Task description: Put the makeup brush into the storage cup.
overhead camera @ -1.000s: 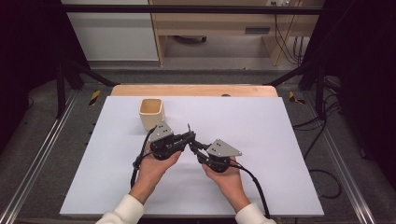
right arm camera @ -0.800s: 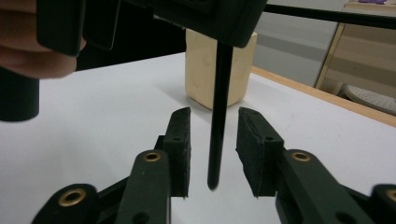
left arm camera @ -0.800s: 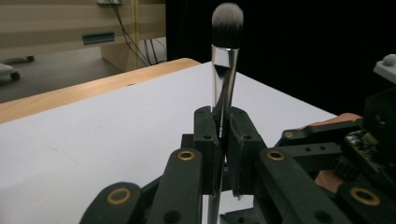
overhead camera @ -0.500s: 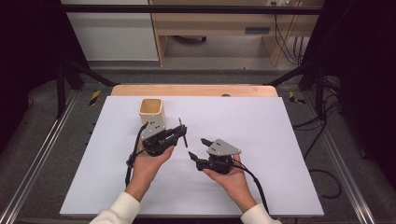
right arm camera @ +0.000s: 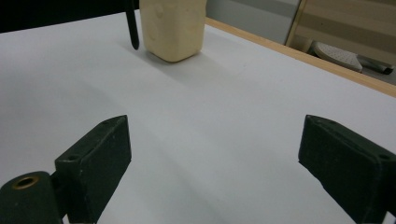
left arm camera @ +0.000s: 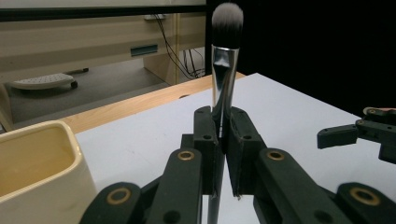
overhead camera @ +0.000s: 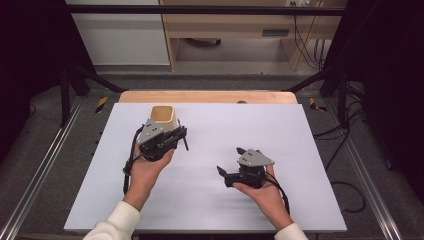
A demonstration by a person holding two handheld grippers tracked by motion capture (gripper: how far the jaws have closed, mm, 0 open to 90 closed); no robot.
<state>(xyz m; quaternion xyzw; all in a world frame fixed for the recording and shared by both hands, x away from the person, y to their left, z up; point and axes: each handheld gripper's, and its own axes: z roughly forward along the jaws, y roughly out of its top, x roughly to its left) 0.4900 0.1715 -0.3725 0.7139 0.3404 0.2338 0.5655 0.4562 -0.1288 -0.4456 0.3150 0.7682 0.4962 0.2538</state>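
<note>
- Cream, square ceramic cup point(overhead camera: 163, 118) stands upright on the white table point(overhead camera: 280, 125); its visible interior looks empty.
- Left gripper point(left arm camera: 223, 140) clamps a silver-ferruled makeup brush point(left arm camera: 224, 70) just beside the cup.
- Right gripper point(right arm camera: 215, 158), jaws just opened wide, holds nothing.

White sheet point(overhead camera: 300, 150) covers the counter, with a strip of bare wood edge point(overhead camera: 207, 96) showing along the far side. Beyond it, a wooden bench point(overhead camera: 240, 25) with cables point(overhead camera: 305, 35) hanging beside it. A white cabinet point(overhead camera: 120, 35) stands at far left. Metal rails point(overhead camera: 42, 165) flank the counter.
</note>
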